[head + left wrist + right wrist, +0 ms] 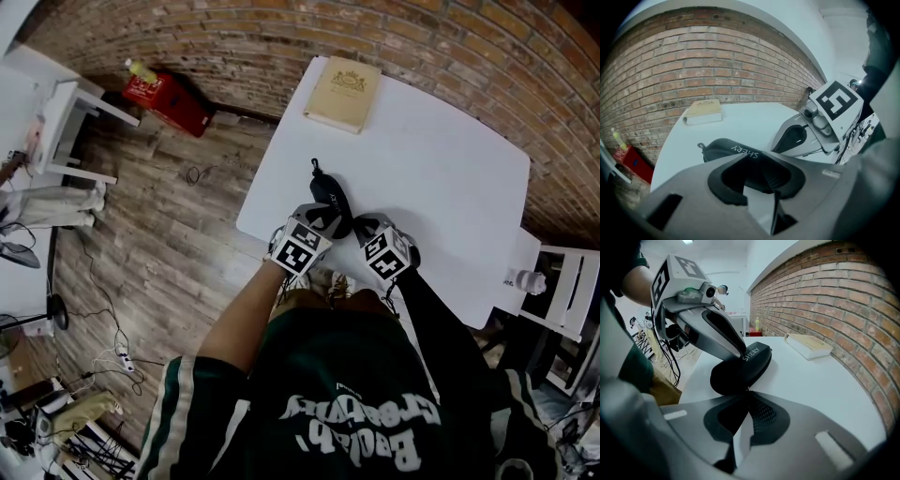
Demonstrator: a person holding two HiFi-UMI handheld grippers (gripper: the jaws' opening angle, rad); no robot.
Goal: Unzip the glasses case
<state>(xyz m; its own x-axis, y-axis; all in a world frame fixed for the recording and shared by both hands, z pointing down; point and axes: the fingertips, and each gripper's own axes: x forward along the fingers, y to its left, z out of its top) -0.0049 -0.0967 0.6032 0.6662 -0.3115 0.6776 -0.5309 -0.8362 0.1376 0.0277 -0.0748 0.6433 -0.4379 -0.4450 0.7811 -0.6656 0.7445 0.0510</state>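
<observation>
Your glasses case lies on the white surface, close to the edge on your side and well apart from the book. Your left claw is clamped on the near part of the case, one jaw lying over the lid beside the white lettering; your right claw is pressed together, its tips touching the near end of the case. The danger, as I judge it, is a pull that moves the whole case and not the slider; if the left hold is too light, the case can slide toward the edge or twist out. The zipper line is hidden under both claws; whether the right tips really pinch the pull tab is too small to tell. The small loop at the far end could be a strap or a pull; I cannot say which.
</observation>
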